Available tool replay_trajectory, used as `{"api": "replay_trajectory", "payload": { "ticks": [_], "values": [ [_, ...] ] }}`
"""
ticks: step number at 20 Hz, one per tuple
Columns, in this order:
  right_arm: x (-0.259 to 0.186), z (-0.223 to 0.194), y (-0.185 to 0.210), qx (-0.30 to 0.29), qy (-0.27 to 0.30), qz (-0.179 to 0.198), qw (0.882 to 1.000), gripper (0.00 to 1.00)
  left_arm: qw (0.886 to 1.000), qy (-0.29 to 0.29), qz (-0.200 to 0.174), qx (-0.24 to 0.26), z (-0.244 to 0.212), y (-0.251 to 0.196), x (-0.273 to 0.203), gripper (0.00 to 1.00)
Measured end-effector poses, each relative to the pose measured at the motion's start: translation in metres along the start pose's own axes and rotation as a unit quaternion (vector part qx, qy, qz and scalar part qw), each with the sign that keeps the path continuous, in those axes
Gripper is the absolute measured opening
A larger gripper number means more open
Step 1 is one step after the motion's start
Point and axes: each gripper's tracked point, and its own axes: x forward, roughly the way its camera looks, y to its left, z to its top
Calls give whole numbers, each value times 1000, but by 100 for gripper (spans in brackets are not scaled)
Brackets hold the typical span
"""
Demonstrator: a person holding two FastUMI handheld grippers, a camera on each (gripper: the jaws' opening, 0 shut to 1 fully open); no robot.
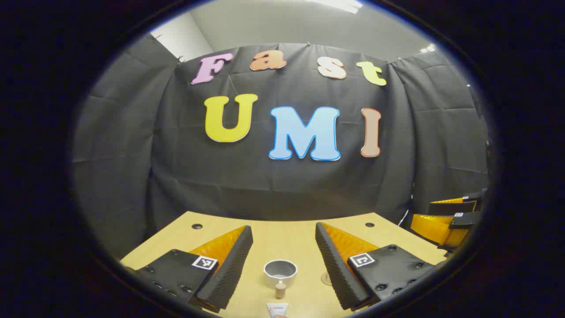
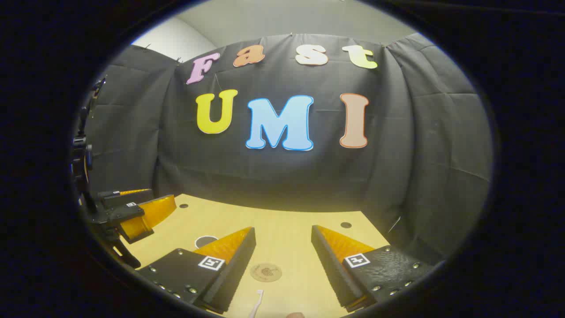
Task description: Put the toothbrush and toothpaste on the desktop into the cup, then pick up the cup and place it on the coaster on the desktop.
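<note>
My left fingers (image 1: 282, 265) and right fingers (image 2: 282, 265) stand apart, empty, above the worktop (image 1: 291, 234). The cup (image 1: 280, 272), toothpaste (image 1: 276, 309), toothbrush (image 2: 257, 304) and coaster (image 2: 265, 272) lie toward its near edge, ready for picking.

I could read no word or number on anything before me. The toothpaste (image 1: 276, 308) bore a small red mark too blurred to make out, and the coaster (image 2: 265, 272) a faint print I couldn't decipher. The square tags (image 1: 205, 263) on my left gripper (image 1: 283, 228) and right gripper (image 2: 283, 229) carried black-and-white patterns, not letters.
</note>
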Motion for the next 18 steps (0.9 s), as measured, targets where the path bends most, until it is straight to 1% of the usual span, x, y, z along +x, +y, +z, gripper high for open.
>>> {"api": "replay_trajectory", "payload": {
  "ticks": [1, 3, 4, 5, 10, 16, 17, 18],
  "values": [
    [-1, 2, 0, 4, -3, -1, 1000, 83, 1000, -3, -6, -1, 2, -3, 0, 93],
    [-2, 3, 2, 6, -7, 0, 1000, 83, 1000, -2, -11, 0, 2, -7, 0, 94],
    [-2, 2, 3, 5, -8, 1, 1000, 81, 1000, -1, -10, 2, 2, -8, -1, 94],
    [-3, 3, 4, 4, -8, 2, 1000, 84, 1000, -1, -10, 1, 3, -8, -2, 94],
    [-4, 2, 6, 15, -4, 5, 1000, 83, 1000, 5, -8, -4, -2, -6, -4, 94],
    [-2, -10, 3, 23, 20, -2, 1000, 83, 1000, 29, -9, -8, -16, -4, -3, 94],
    [-2, -13, 3, 22, 24, -2, 999, 83, 999, 35, -8, -9, -20, -3, -2, 93],
    [-2, -15, 4, 22, 29, -2, 999, 83, 999, 42, -8, -7, -25, -2, -1, 94]
  ]
}}
